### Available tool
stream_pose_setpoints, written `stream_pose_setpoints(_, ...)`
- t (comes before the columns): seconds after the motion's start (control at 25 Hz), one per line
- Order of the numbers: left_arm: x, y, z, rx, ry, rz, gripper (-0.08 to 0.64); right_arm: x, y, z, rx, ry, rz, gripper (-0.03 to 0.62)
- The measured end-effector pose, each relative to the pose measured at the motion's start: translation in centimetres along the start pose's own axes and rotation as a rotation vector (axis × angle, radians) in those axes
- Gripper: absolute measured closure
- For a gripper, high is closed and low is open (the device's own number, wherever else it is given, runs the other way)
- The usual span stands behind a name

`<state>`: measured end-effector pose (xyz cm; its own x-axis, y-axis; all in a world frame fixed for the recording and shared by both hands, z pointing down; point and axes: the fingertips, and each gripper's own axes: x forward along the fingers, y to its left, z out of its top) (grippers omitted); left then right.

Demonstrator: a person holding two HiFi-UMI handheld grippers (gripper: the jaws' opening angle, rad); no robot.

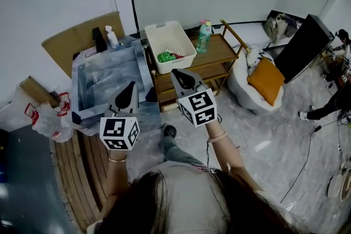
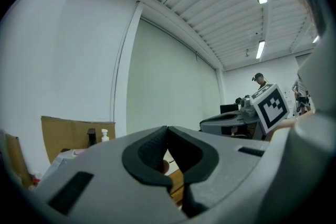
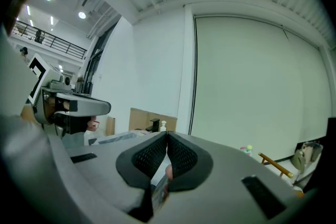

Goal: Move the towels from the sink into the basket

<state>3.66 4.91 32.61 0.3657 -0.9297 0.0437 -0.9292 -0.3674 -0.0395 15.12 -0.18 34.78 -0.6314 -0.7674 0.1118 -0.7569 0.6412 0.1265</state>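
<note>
Both grippers are held out level in front of the person, side by side and apart. The left gripper [image 1: 131, 85] is clenched, its pads meeting at the tips with nothing between them. It hangs over the near edge of the sink [image 1: 78, 80]. The right gripper [image 1: 175, 72], at three o'clock of the left, is likewise clenched and empty. It points at the white basket [image 1: 188, 40], just short of its near rim.

The basket stands on the top shelf of a wooden cart [image 1: 220, 54], at three o'clock of the sink and just beside it. The towels [image 1: 168, 56], one green and one red, lie bunched in the basket's near end.

A green bottle [image 1: 204, 36] stands upright on the cart at three o'clock of the basket. A soap dispenser [image 1: 112, 38] stands at the sink's far rim, at twelve o'clock of the basin, before a sheet of cardboard [image 1: 71, 44]. An orange cushion [image 1: 266, 80] rests on a white seat at four o'clock of the cart.
</note>
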Motion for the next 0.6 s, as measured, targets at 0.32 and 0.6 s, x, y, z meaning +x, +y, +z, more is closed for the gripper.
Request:
stream_pose_setpoints(0.32, -1.7, -0.3, -0.1, -0.005, -0.012, 0.023, 0.552, -2.3, 1.2, 0.0, 0.010, -0.018, -0.002, 0.566)
stream_pose_setpoints(0.6, -2.2, -0.5, -0.3, -0.014, -0.020, 0.026, 0.552, -2.8, 2.0, 0.2, -0.001, -0.016, 0.014, 0.566)
